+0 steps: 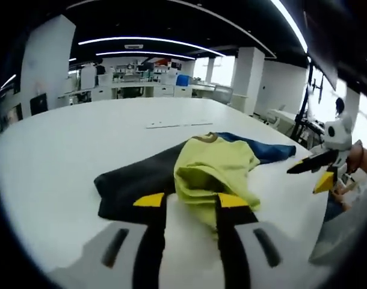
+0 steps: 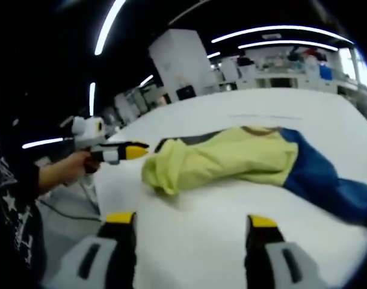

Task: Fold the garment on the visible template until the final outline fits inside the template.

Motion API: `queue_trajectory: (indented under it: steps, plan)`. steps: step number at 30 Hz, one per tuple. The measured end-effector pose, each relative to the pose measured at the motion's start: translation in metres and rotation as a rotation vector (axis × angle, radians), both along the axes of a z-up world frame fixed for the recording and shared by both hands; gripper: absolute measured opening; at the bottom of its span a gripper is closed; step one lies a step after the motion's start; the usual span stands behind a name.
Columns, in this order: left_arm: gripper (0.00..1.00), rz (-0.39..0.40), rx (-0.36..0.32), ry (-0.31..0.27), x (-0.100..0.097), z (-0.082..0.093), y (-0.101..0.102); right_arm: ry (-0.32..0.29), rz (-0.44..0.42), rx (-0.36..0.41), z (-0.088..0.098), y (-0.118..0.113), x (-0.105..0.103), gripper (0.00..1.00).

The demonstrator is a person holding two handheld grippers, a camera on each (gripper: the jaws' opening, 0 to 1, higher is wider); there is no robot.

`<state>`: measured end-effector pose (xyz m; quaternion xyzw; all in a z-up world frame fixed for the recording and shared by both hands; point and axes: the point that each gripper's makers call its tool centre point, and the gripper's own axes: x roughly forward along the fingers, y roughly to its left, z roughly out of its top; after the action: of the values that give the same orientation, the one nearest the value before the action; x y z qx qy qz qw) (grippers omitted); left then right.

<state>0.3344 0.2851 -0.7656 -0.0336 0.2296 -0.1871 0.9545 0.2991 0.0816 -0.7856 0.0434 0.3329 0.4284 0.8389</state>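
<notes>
A crumpled garment lies on the white table (image 1: 63, 156). Its yellow-green part (image 1: 213, 165) is bunched on top, with a black part (image 1: 135, 183) to one side and a blue part (image 1: 262, 147) to the other. My left gripper (image 1: 190, 200) is open, its yellow tips just short of the garment's near edge. My right gripper (image 2: 191, 220) is also open, above bare table in front of the garment (image 2: 231, 158). Each gripper shows in the other's view, hand-held beside the table: the right one (image 1: 314, 173) and the left one (image 2: 120, 152).
A thin pale line (image 1: 178, 125) marks the table beyond the garment. A person's dark sleeve (image 2: 15, 198) and hand (image 2: 66, 168) are at the table's edge. Desks, pillars and shelving (image 1: 135, 81) stand far behind.
</notes>
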Motion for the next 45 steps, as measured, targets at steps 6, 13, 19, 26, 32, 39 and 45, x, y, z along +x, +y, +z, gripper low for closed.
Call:
queue_trajectory:
  steps: [6, 13, 19, 26, 32, 39, 45]
  plan:
    - [0.36, 0.0, -0.024, 0.054, -0.022, -0.011, -0.012, 0.005, 0.001, 0.013, -0.002, 0.016, 0.005, 0.63]
    - [0.41, 0.0, -0.005, 0.093, -0.039, -0.027, -0.025, 0.008, -0.002, 0.033, -0.004, 0.032, 0.01, 0.52]
    - [0.42, -0.005, 0.007, 0.133, -0.046, -0.041, -0.035, 0.011, -0.011, 0.033, -0.009, 0.042, 0.012, 0.43]
    - [0.36, -0.019, 0.058, 0.175, -0.044, -0.062, -0.04, 0.017, -0.018, 0.038, -0.012, 0.054, 0.014, 0.34]
    - [0.31, -0.012, 0.063, 0.173, -0.038, -0.068, -0.045, 0.033, -0.028, 0.034, -0.019, 0.059, 0.016, 0.27]
    - [0.17, -0.005, 0.052, 0.18, -0.037, -0.073, -0.045, 0.053, -0.034, 0.059, -0.024, 0.071, 0.019, 0.21]
    - [0.13, 0.004, 0.051, 0.178, -0.036, -0.074, -0.047, 0.067, -0.042, 0.06, -0.032, 0.08, 0.024, 0.17]
